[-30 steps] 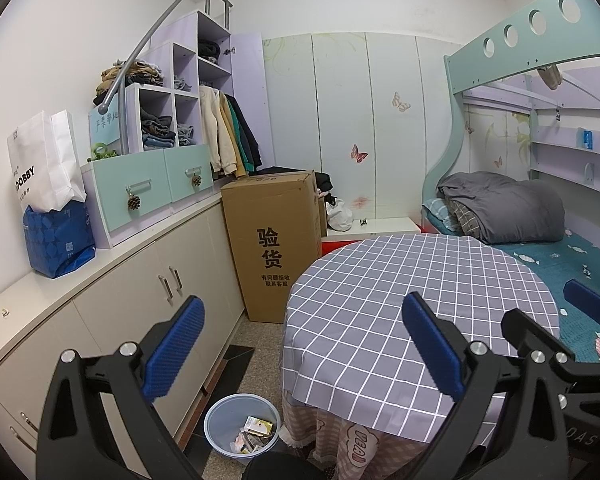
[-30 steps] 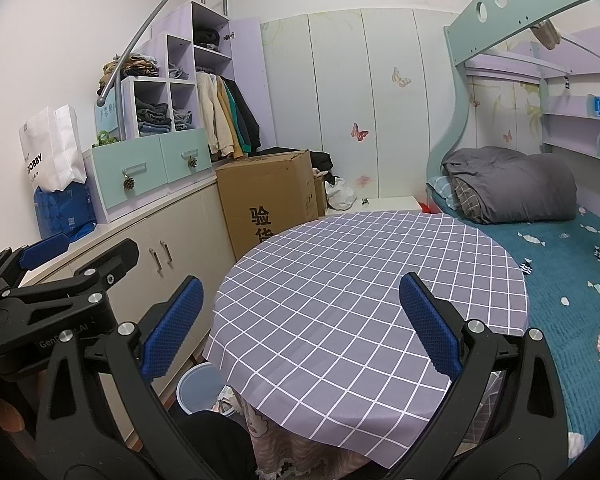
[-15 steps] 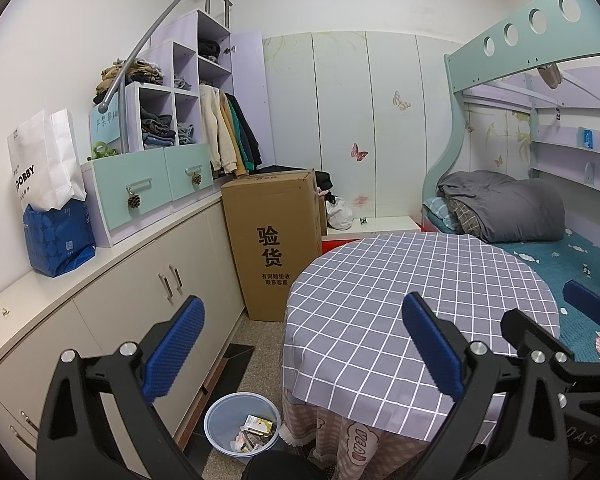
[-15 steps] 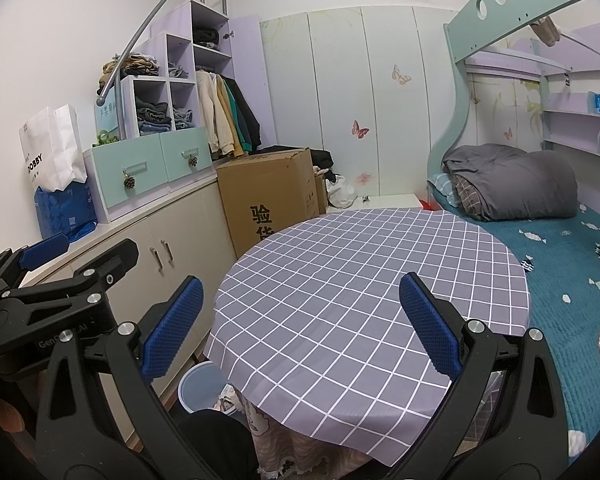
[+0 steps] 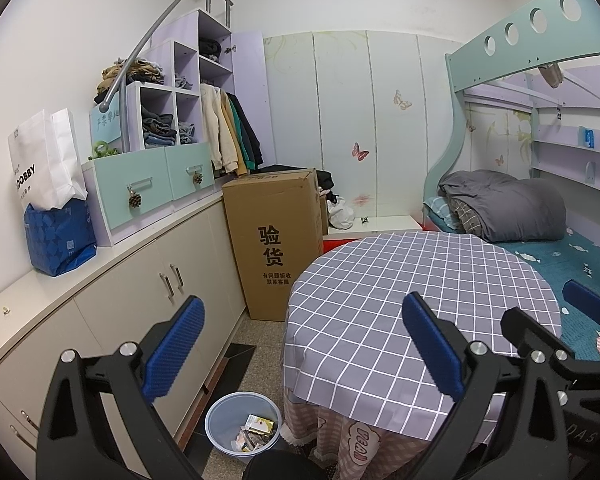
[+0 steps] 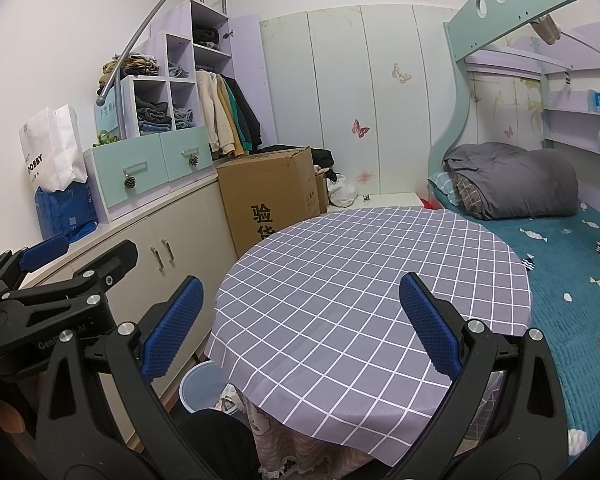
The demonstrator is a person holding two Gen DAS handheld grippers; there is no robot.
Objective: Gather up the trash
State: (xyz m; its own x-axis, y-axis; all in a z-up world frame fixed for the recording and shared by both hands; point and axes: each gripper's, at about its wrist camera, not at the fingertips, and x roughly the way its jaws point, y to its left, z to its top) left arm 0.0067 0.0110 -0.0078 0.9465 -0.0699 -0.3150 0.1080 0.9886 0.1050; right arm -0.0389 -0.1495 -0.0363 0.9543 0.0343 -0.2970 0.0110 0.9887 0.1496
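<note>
Bedroom clutter frames the left wrist view: cream cabinets [image 5: 148,280], a cardboard box [image 5: 274,240] and a round table [image 5: 380,308] under a bare checked cloth. On the floor between cabinets and table stands the blue trash bin [image 5: 242,424], wrappers and a small carton already inside. The left gripper [image 5: 300,348] hangs spread wide, holding nothing.

From the right wrist view, the right gripper [image 6: 300,328] is likewise released and empty above the cloth, the bin's rim [image 6: 202,380] peeking from under the table edge. No loose trash shows, so the sensible move is probably to scan floor and bed [image 6: 572,280] before reaching anywhere.
</note>
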